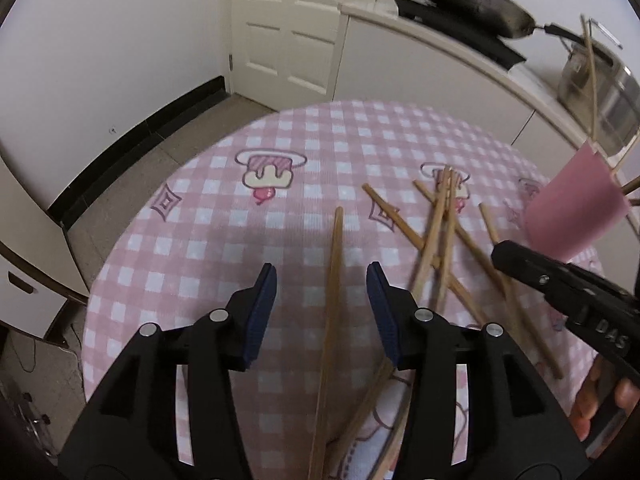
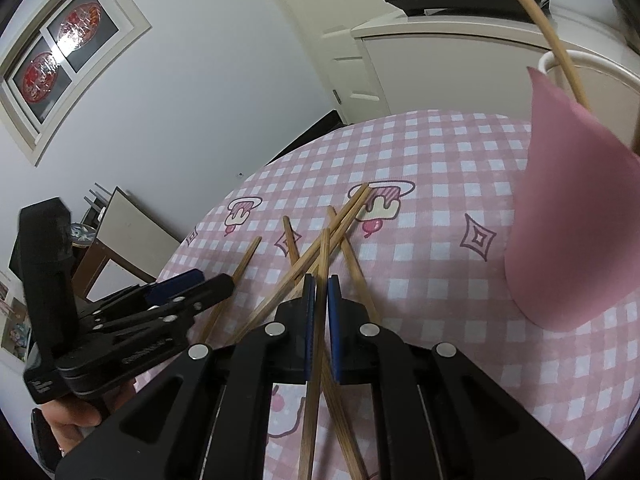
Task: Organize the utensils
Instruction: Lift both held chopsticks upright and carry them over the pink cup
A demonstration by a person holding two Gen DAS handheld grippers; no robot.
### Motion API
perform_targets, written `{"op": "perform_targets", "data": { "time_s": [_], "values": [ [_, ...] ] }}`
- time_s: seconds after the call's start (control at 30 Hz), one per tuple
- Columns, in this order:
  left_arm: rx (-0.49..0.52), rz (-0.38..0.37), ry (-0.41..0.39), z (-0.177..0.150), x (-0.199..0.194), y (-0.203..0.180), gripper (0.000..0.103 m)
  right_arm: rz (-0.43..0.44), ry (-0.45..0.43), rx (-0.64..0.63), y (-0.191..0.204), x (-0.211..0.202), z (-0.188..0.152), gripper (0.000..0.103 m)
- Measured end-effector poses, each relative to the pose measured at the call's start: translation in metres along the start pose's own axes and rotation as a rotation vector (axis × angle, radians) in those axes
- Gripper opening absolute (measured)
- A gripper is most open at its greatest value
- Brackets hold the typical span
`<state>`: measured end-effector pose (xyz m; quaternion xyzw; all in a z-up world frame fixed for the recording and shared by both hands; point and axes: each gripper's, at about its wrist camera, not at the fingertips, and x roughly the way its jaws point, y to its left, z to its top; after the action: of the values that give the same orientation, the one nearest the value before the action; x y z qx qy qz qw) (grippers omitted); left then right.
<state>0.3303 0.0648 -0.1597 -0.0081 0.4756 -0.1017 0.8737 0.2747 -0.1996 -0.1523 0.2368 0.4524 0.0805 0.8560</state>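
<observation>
Several wooden chopsticks (image 1: pixel 440 232) lie crossed on the pink checked tablecloth (image 1: pixel 224 216). My left gripper (image 1: pixel 322 280) is open over the near part of the table. One chopstick (image 1: pixel 335 264) runs lengthwise between its jaws, and the blue pads (image 1: pixel 264 312) stand clear of it. My right gripper (image 2: pixel 319 292) is shut on a chopstick (image 2: pixel 323 252) that points away over the pile (image 2: pixel 344 216). A pink cup (image 2: pixel 568 220) stands at the right with chopsticks (image 1: pixel 590 80) upright in it. The left gripper (image 2: pixel 200 284) also shows at the left of the right wrist view.
Behind the table, a white counter (image 1: pixel 420 64) carries a wok (image 1: pixel 480 4) on a stove and a steel pot (image 1: pixel 600 84). A white door (image 1: pixel 292 28) is at the back. The round table's edge (image 1: pixel 132 232) drops to the floor on the left. A hand (image 1: pixel 592 404) holds the right gripper (image 1: pixel 502 256).
</observation>
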Motion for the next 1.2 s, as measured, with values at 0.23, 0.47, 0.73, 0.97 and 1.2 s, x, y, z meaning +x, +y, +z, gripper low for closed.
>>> {"op": "perform_targets", "data": {
  "time_s": [0.23, 0.47, 0.73, 0.97, 1.2],
  "values": [
    [0.044, 0.047, 0.009, 0.004, 0.007, -0.007, 0.006, 0.016, 0.002, -0.001, 0.003, -0.001, -0.002, 0.005],
    [0.003, -0.008, -0.045, 0.000, -0.021, -0.003, 0.006, 0.050, -0.009, -0.013, 0.014, -0.014, -0.006, 0.005],
    [0.003, -0.076, -0.188, -0.003, -0.095, -0.018, 0.006, 0.105, -0.061, -0.066, 0.040, -0.053, -0.013, 0.005],
    [0.033, -0.129, -0.292, -0.012, -0.150, -0.043, 0.006, 0.112, -0.146, -0.155, 0.064, -0.104, -0.017, 0.005],
    [0.062, -0.180, -0.410, -0.013, -0.201, -0.069, 0.006, 0.110, -0.235, -0.238, 0.076, -0.161, -0.013, 0.005]
  ]
}}
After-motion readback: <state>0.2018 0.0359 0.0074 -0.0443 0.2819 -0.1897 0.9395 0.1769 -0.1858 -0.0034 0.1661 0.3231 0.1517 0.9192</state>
